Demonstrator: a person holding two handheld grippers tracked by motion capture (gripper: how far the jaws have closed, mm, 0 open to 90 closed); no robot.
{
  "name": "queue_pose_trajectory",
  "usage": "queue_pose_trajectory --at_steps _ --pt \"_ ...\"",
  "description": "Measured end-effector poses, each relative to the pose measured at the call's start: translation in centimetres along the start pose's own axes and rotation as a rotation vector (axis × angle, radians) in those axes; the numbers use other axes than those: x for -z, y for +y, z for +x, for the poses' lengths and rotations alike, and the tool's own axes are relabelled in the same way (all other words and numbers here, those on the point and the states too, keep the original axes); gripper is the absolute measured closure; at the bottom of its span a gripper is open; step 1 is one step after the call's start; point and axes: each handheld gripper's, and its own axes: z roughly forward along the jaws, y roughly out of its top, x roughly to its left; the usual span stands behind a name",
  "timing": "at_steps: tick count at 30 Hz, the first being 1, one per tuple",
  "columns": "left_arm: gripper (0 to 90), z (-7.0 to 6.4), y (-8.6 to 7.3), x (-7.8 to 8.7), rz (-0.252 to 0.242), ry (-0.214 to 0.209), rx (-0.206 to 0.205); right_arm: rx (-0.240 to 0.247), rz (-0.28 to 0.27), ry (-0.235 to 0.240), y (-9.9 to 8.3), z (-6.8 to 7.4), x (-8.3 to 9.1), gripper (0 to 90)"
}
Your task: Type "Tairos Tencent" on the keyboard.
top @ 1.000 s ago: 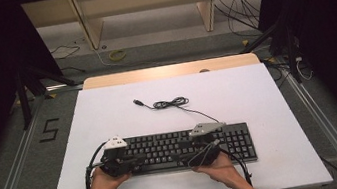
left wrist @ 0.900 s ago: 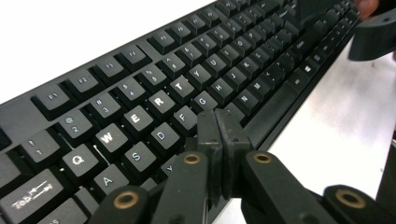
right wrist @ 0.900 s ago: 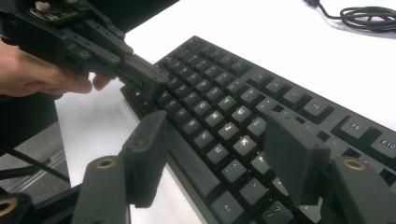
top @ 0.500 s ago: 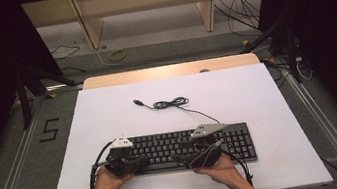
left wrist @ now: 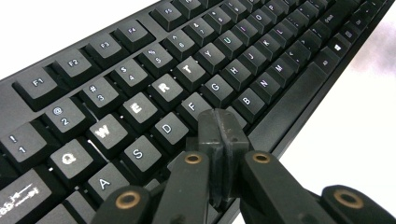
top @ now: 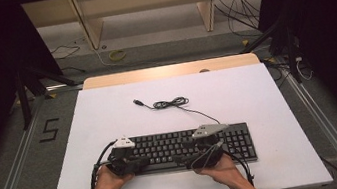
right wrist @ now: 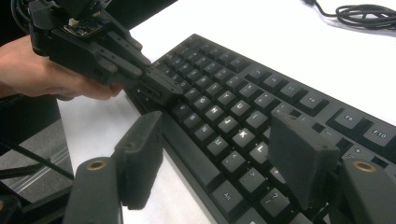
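Black keyboard [top: 184, 147] is lying flat near the front edge of the white counter [top: 258, 96], its cable [top: 170, 103] trailing behind it. Left gripper [left wrist: 219, 133], jaws pressed together, is resting over the C key area. Right gripper [right wrist: 224, 158], jaws spread apart, is hovering above the keyboard's right-hand letter keys.

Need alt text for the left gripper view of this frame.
The left gripper, jaws shut together, tips over the black keyboard near the C and V keys, below F and G. The keyboard runs diagonally across the white table.
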Motion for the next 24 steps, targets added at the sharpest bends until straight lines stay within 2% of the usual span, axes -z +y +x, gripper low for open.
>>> queue_pose_trajectory --at_steps 7,16,24 --pt "88.9 0.0 0.1 0.3 -0.020 -0.005 0.002 -0.001 -0.004 0.000 0.0 0.0 0.1 36.4" --pt "81.3 0.1 0.3 1.2 -0.073 -0.019 0.010 -0.003 -0.004 0.001 0.0 0.0 0.1 36.2" --pt "75.9 0.4 0.4 1.7 -0.098 -0.023 0.023 -0.001 -0.002 0.002 -0.1 0.0 0.0 36.0"
